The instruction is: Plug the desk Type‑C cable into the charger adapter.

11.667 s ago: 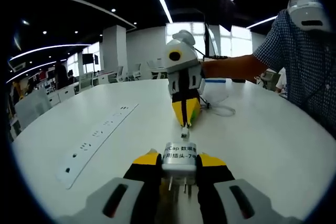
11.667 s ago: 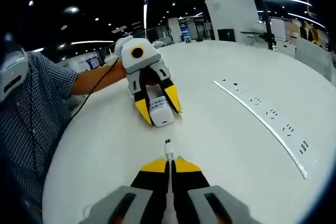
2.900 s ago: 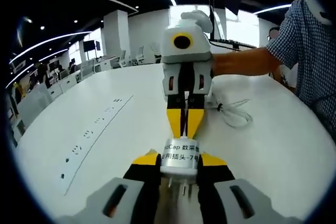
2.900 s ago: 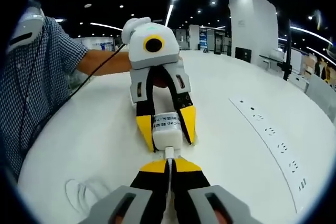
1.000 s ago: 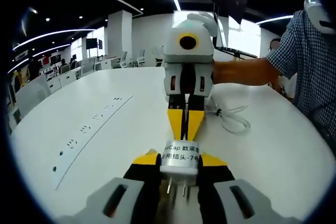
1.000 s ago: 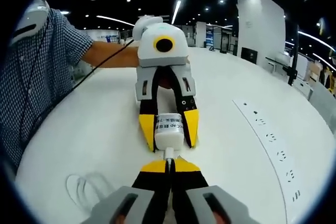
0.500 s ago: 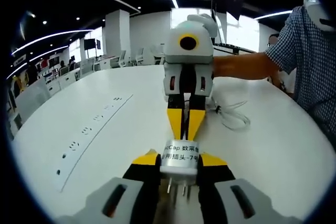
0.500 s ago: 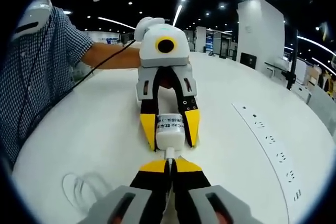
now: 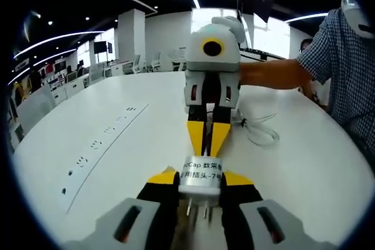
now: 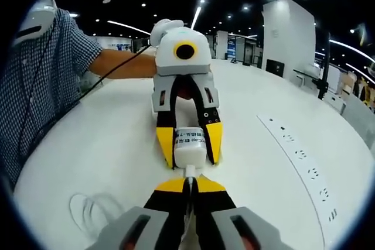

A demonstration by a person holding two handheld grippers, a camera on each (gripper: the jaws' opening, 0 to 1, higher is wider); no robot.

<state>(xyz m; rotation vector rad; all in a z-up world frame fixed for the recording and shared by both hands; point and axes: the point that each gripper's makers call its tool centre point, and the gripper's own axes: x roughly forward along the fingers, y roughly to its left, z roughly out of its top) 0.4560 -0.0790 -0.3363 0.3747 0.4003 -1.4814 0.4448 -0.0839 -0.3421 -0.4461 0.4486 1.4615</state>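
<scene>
Two grippers meet nose to nose over the round white table (image 9: 304, 162). The left gripper (image 9: 200, 181) is clamped on the white charger adapter (image 9: 200, 175), prongs pointing back toward its camera. The right gripper (image 10: 188, 187) pinches the Type-C cable (image 10: 190, 175) just behind its plug, whose tip touches the adapter's end face. Loose cable coils lie on the table, and a white power strip (image 10: 304, 162) runs along one side.

We observe the white charger adapter (image 9: 200, 175), prongs facing the left gripper view, label uppermost, meeting the white Type‑C cable (image 10: 188, 175) plug end-on above the table.
</scene>
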